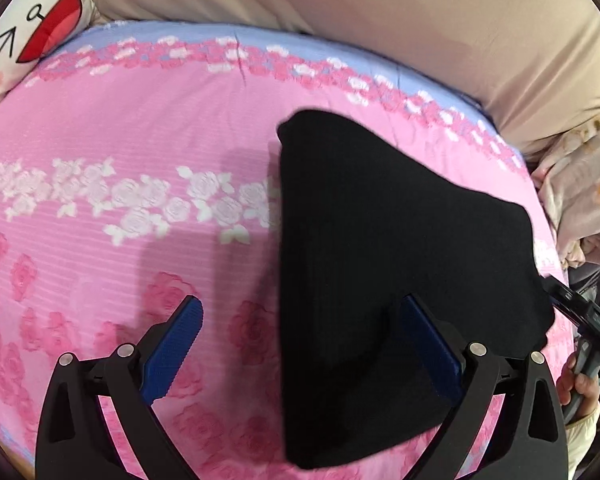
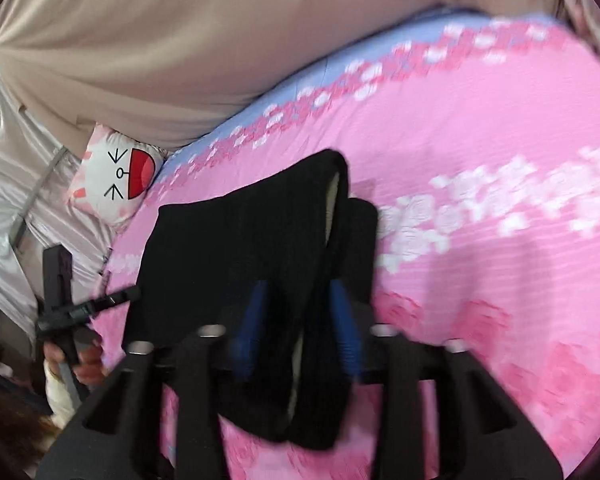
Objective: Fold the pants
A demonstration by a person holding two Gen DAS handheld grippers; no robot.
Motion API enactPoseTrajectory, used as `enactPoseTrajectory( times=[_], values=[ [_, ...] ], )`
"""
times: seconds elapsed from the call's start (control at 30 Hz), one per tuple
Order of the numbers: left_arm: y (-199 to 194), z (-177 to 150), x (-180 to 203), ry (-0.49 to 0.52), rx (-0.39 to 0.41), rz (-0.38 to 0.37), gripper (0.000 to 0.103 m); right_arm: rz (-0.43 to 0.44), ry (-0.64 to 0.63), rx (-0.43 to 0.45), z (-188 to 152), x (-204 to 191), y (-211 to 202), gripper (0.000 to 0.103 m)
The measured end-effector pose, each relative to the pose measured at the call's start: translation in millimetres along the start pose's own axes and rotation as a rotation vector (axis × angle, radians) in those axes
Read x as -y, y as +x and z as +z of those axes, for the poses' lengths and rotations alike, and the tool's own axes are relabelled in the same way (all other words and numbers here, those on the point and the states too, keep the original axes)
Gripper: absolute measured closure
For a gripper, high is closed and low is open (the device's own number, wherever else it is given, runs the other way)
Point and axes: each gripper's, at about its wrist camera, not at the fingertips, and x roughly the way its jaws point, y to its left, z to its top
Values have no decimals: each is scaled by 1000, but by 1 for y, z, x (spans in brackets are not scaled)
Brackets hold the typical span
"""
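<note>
My right tool (image 2: pixel 298 320) was clamped narrow on bunched edge of black knit pants (image 2: pixel 236 256), blue pads either side of fabric. My left tool (image 1: pixel 300 344) stood wide apart, gripping nothing; right pad over pants, left pad over bedsheet. Pants (image 1: pixel 380 260) lay folded flat on pink rose-print bedsheet (image 1: pixel 120 120), toward its right side. White cartoon-face pillow (image 1: pixel 32 20) sat at far corner, beige padded headboard (image 1: pixel 380 20) behind.
</note>
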Motion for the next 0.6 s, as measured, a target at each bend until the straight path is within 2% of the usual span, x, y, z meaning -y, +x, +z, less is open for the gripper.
enactPoseTrajectory(
  times=[0.03,0.27,0.3,0.4,0.5,0.6],
  values=[
    [-4,0,-3,0,-1,-11,5,3,5,-6,-5,3,-7,24],
    [27,-6,-24,-53,-200,-198,6,105,136,-118,-29,35,2,23],
    [26,-6,-24,-43,-191,-205,6,134,156,-132,-33,37,6,23],
    [31,-2,-16,0,-229,-224,6,196,178,-138,-32,38,5,21],
    [38,5,-6,33,-268,-263,6,308,200,-183,-27,33,17,21],
    [46,11,3,52,-308,-311,6,334,200,-217,-22,24,29,20]
  ],
)
